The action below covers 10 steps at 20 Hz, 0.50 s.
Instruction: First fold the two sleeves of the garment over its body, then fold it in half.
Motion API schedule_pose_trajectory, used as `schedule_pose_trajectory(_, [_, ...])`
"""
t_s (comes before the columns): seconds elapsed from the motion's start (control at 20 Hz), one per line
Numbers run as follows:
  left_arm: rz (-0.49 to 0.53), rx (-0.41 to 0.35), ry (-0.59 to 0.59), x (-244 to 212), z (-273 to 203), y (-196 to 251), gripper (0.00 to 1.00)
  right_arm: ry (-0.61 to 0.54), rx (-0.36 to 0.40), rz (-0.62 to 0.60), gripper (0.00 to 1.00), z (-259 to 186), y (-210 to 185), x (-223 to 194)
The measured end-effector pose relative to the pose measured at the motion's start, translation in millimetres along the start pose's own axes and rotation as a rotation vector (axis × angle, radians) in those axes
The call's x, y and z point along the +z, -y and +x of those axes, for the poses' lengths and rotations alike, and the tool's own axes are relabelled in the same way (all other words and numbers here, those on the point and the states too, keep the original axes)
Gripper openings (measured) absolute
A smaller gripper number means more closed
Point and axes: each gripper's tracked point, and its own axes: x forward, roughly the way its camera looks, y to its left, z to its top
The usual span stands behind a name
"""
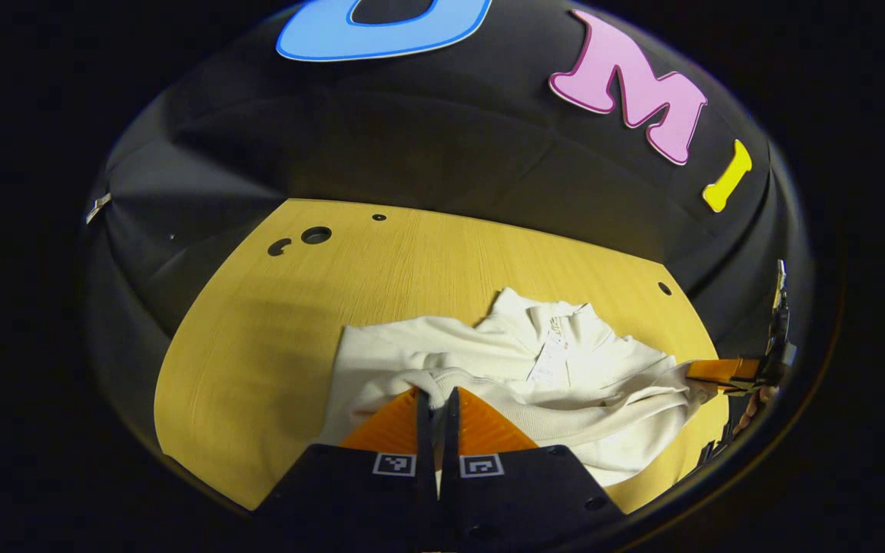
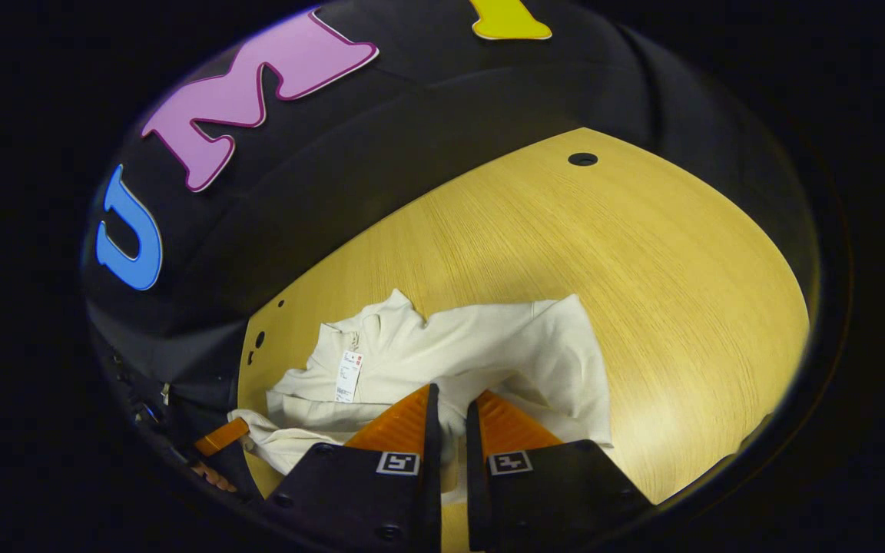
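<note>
Garment (image 1: 504,361) lies bunched at lower centre of the table (image 1: 258,346) in the left gripper view. Left gripper (image 1: 436,393) pinches a cloth edge; right gripper (image 2: 450,399), lower centre in its view, also nips fabric. Lift both evenly, judging the fold line, and lay flat.

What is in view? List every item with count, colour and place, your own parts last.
garment: one, cream white, crumpled on the table's near part, collar away from the grippers.
tag: one, white, at the garment's collar.
table: one, light wood with small dark holes, under the garment.
wall: black cloth, behind the table.
left gripper: one, jaws nearly together on a fold of the garment.
right gripper: one, jaws narrowly apart over the garment, cloth between them.
hand: partly seen, holding the right gripper.
</note>
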Motion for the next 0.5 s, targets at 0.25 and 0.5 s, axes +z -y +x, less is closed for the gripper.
schedule_pose_trajectory(0.25, [0.014,0.031,-0.026,-1.9,26.4,-2.9,0.06,-0.008,-0.043,-0.006,0.18,24.7,11.5,-0.6])
schedule_pose_trajectory(0.5, [-0.001,0.058,-0.081,-15.5,51.0,-11.9,0.06,-0.052,-0.065,-0.012,0.18,44.2,19.5,-12.3])
